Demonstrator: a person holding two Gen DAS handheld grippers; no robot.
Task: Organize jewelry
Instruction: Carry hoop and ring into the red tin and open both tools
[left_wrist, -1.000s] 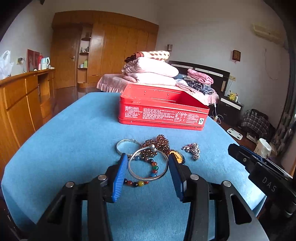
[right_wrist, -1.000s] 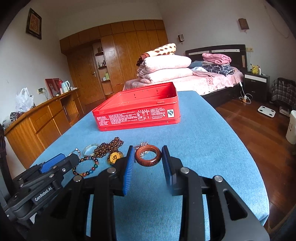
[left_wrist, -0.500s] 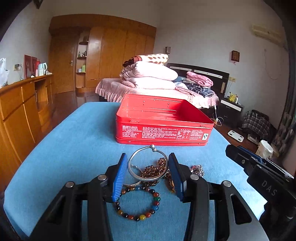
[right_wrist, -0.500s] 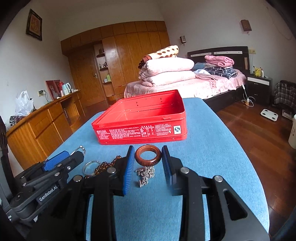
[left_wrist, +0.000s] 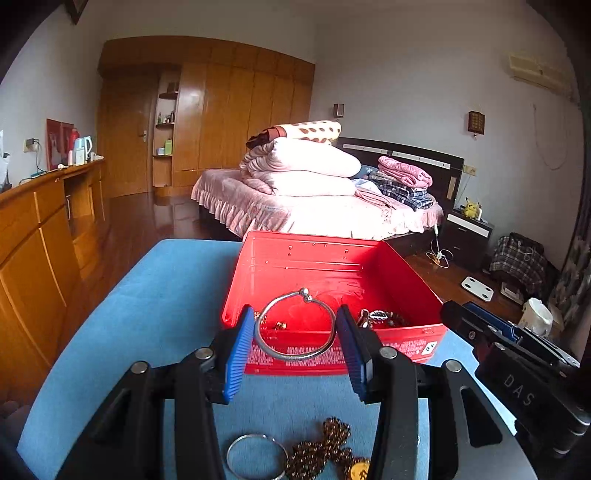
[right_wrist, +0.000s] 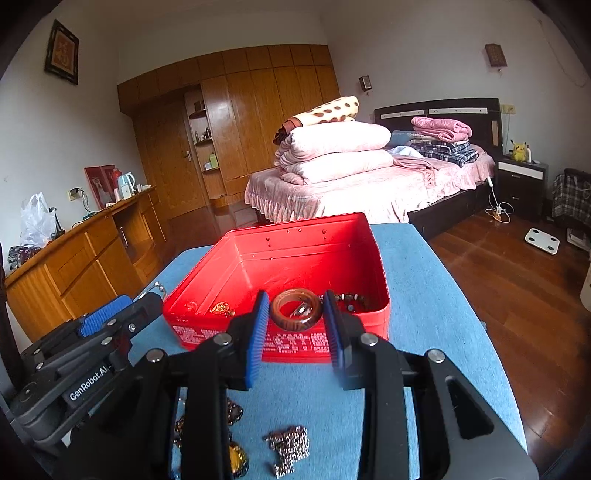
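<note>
My left gripper (left_wrist: 295, 332) is shut on a silver bangle (left_wrist: 295, 326) and holds it above the near wall of the open red tin (left_wrist: 325, 258). My right gripper (right_wrist: 295, 314) is shut on a brown wooden ring (right_wrist: 294, 309), also over the tin's near edge (right_wrist: 288, 343). Small pieces of jewelry lie inside the tin (left_wrist: 380, 318). On the blue tablecloth below lie a silver ring bangle (left_wrist: 256, 456), a brown bead string with a gold pendant (left_wrist: 328, 448) and a silver chain cluster (right_wrist: 290, 448).
The blue table (left_wrist: 147, 302) ends just behind the tin and drops to wood floor on the right (right_wrist: 517, 295). A wooden sideboard (left_wrist: 37, 240) stands left, a bed (left_wrist: 314, 206) beyond. Each gripper shows at the other's side (left_wrist: 517, 369) (right_wrist: 81, 354).
Both grippers have lifted and moved forward from the jewelry pile to the tin's near edge, carrying the bangle and the ring. The loose jewelry now lies below and behind the fingers.
</note>
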